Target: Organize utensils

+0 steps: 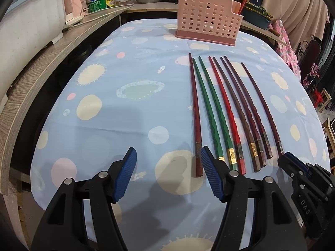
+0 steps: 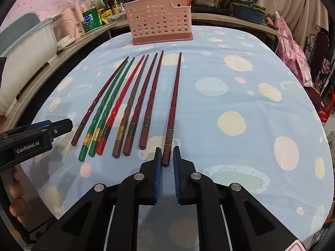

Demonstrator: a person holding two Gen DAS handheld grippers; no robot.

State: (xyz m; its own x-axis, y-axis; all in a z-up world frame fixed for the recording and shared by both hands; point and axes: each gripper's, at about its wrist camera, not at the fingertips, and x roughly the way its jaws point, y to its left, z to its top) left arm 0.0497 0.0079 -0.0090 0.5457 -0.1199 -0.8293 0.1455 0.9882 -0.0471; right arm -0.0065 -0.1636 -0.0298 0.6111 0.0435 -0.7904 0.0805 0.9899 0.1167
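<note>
8 chopsticks (image 2: 125, 104) laid side by side on the blue planet-print tablecloth (image 2: 240, 96), thin tips toward the far edge, thick ends toward the near edge. Pink perforated utensil holder (image 2: 160, 21) upright at the far edge, beyond the tips. Right gripper (image 2: 167, 154) closed tight on the thick end of the rightmost dark red chopstick (image 2: 174, 96), set a little apart from the other 7. Left gripper (image 1: 168, 154) wide open, gripping nothing, just above the cloth near the leftmost chopstick's (image 1: 194, 108) thick end.
</note>
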